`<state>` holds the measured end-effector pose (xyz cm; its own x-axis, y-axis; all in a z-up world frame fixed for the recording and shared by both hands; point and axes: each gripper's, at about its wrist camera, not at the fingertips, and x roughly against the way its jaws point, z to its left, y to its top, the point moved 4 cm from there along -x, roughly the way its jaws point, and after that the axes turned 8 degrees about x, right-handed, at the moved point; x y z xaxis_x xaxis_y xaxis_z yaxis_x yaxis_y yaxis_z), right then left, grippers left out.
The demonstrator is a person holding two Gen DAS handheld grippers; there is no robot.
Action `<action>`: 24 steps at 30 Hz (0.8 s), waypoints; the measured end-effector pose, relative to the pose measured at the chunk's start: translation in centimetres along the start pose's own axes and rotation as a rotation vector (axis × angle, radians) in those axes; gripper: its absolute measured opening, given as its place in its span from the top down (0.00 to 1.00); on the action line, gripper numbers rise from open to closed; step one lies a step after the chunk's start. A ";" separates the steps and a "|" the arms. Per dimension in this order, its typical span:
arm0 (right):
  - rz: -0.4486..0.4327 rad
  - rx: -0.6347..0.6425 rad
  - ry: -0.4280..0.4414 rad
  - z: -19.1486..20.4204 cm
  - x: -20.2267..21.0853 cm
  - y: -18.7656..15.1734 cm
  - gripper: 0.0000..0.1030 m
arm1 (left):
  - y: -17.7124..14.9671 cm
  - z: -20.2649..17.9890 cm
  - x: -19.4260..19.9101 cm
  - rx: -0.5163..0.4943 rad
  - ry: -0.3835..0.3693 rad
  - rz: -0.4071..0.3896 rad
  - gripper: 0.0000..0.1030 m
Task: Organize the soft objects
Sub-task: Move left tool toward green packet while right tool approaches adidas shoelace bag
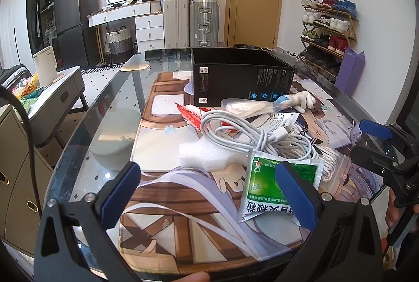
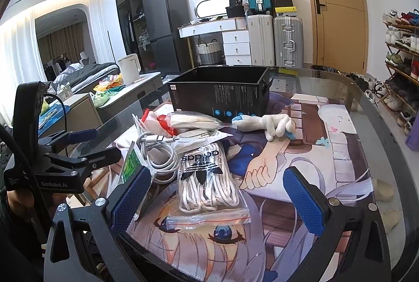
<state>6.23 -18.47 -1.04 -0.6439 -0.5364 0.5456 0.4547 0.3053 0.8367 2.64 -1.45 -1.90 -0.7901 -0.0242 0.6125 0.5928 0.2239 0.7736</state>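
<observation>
Soft clutter heaped mid-desk before one black box (image 2: 220,93): one bag of laces (image 2: 209,182), one white cable coil (image 1: 251,135), one green sachet (image 1: 277,187), one foam piece (image 1: 207,153), one plush toy (image 2: 267,125). The laces bag, long axis running away, lies just ahead of the released right hand-held gripper (image 2: 217,198), the nearer one. The left hand-held gripper (image 1: 209,195), also released, has the sachet at its right finger. Glass desk (image 1: 110,109) beneath.

The white coiled cable (image 1: 251,135) hides part of the clear zip bag of white laces (image 1: 332,161); the black box's (image 2: 220,96) inside is unseen.
</observation>
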 end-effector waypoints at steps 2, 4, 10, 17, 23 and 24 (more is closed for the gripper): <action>-0.001 0.001 -0.001 0.0 0.0 -0.1 0.00 | 0.0 0.0 0.0 -0.003 -0.001 0.001 0.00; 0.000 0.000 -0.001 0.0 0.0 0.0 0.00 | 0.0 -0.1 -0.1 -0.005 -0.002 0.001 0.00; -0.001 0.000 -0.005 -0.2 0.0 -0.1 0.00 | 0.0 -0.3 0.0 -0.010 -0.006 0.003 0.00; 0.000 0.001 -0.006 -0.2 0.0 -0.1 0.00 | 0.0 -0.4 0.0 -0.016 -0.009 0.003 0.00; 0.004 -0.001 -0.005 -0.3 0.0 -0.1 0.00 | 0.0 -0.4 0.0 -0.017 -0.009 0.004 0.00; 0.005 -0.001 -0.005 -0.4 0.0 0.0 0.00 | 0.0 -0.4 0.0 -0.017 -0.010 0.004 0.00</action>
<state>6.42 -18.79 -1.08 -0.6446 -0.5310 0.5500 0.4584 0.3073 0.8339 2.73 -1.82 -1.82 -0.7894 -0.0140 0.6137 0.5981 0.2075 0.7741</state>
